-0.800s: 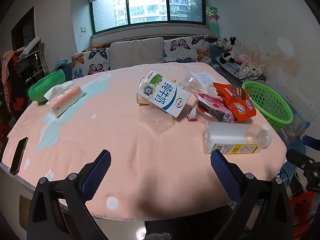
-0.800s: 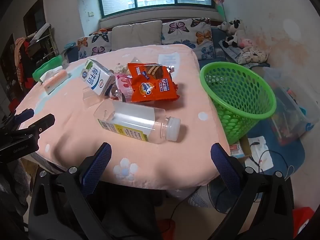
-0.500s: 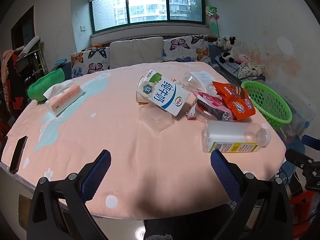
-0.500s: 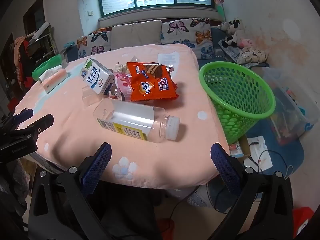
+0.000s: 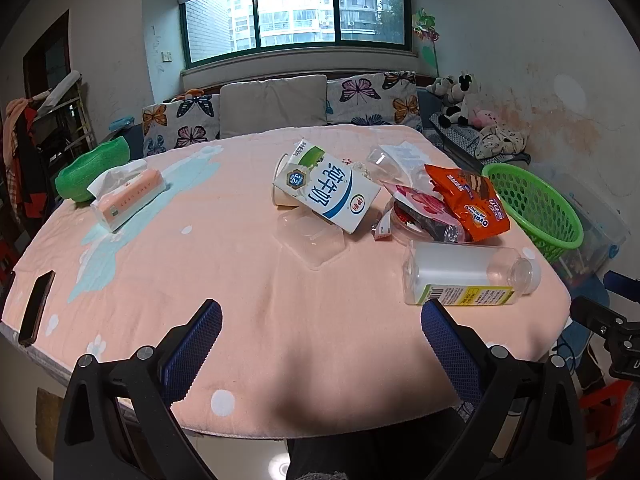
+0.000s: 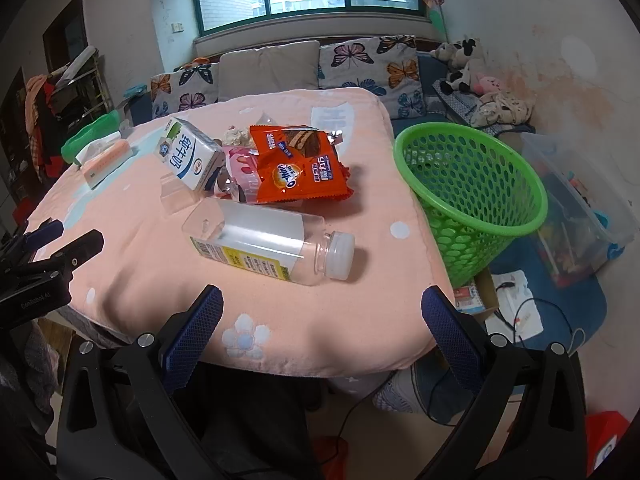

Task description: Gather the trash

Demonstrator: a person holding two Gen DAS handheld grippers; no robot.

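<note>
Both tongs, left [image 5: 320, 330] and right [image 6: 322, 316], gape wide and empty, bottle [image 6: 268, 246] lying just beyond the right.

In front of me I count one clear plastic bottle [image 6: 269, 243], one white-and-blue milk carton [image 5: 329, 186], one orange snack packet [image 6: 300, 168], one pink wrapper [image 5: 424, 211], one green mesh basket [image 6: 476, 196], one peach tissue box [image 5: 129, 199], one black phone [image 5: 37, 307].
</note>
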